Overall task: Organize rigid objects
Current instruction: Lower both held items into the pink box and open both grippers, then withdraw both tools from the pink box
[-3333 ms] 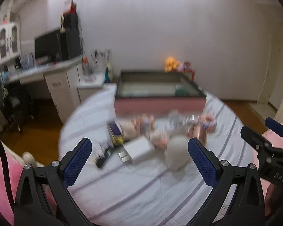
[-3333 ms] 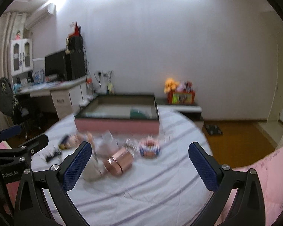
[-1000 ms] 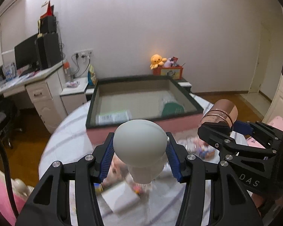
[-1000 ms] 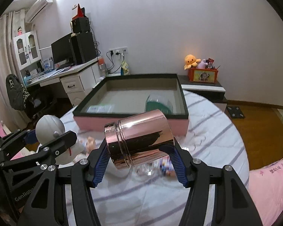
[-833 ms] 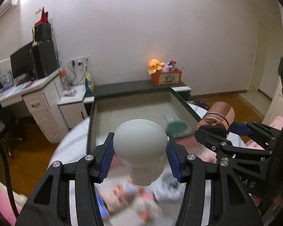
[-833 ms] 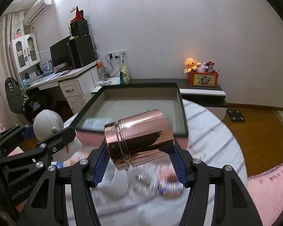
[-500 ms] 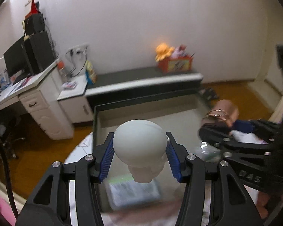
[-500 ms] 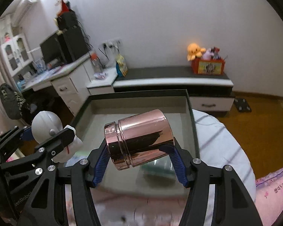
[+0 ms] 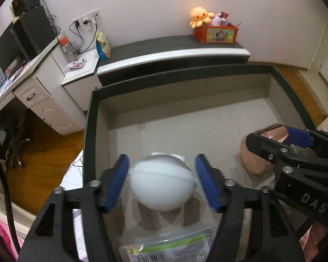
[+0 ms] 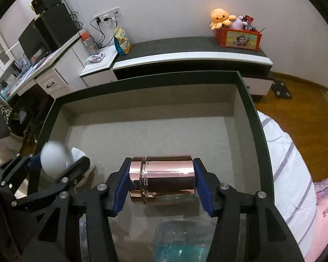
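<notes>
A white round-headed figure (image 9: 161, 185) shows blurred between the pads of my left gripper (image 9: 163, 183), just above the grey floor of the dark-rimmed box (image 9: 88, 131). The left jaws are opening and gaps show on both sides of the figure. My right gripper (image 10: 161, 181) has a copper canister (image 10: 164, 174) lying level between its blue pads, which press on its two ends; these jaws are closing. It also hangs over the box floor. In the right wrist view the left gripper (image 10: 56, 161) and the figure (image 10: 53, 159) sit at the box's left wall.
A clear packet with a green label (image 9: 170, 249) and a clear tub with teal contents (image 10: 181, 244) lie on the near box floor. Behind the box runs a low dark bench (image 10: 185, 50) with a red toy crate (image 10: 238, 36). A desk (image 10: 43, 65) stands left; striped bedding (image 10: 282, 152) lies right.
Both grippers have moved forward over the box and tipped downward. The left jaws have widened off the white figure. The canister has turned from tilted to level between the right pads.
</notes>
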Demonstrator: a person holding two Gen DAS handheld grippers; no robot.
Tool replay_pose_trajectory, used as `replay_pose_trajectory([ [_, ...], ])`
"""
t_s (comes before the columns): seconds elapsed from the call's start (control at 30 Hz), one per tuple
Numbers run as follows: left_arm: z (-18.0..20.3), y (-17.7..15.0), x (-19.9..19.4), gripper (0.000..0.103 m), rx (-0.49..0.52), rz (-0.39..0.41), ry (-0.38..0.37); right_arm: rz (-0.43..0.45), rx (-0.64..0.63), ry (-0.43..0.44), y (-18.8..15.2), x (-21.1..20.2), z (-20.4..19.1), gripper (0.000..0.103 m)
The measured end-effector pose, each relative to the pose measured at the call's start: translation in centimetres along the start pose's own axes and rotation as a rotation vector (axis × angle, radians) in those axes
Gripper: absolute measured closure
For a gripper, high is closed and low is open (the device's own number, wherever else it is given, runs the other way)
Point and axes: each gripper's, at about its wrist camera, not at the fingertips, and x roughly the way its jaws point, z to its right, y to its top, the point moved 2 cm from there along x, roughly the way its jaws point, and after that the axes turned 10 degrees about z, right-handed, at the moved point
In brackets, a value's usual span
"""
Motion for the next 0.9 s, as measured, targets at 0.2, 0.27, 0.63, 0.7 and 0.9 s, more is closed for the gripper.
replay_pose_trajectory([
  [0.2,-0.5,-0.1,-6.2,0.025,-0.027,0.161,0.019,0.103,0.007,0.043,-0.2,-3.6,0.0,0.026],
  [0.27,-0.6,-0.5,-9.5,0.019,-0.055,0.231,0.009,0.177,-0.012,0.047,-0.9,-6.8,-0.3,0.026],
  [0.63,1.4,-8.1,-27.2,0.002,-0.117,0.543,0.081,0.511,-0.149,0.074,-8.9,-23.5,-3.6,0.02],
  [0.7,2.0,-9.8,-29.4,0.002,-0.12,0.584,0.107,0.576,-0.161,0.058,-10.8,-26.5,-4.0,0.019],
  [0.9,3.4,-14.4,-34.8,0.002,-0.13,0.655,0.162,0.706,-0.204,-0.017,-15.4,-32.1,-4.8,0.017],
])
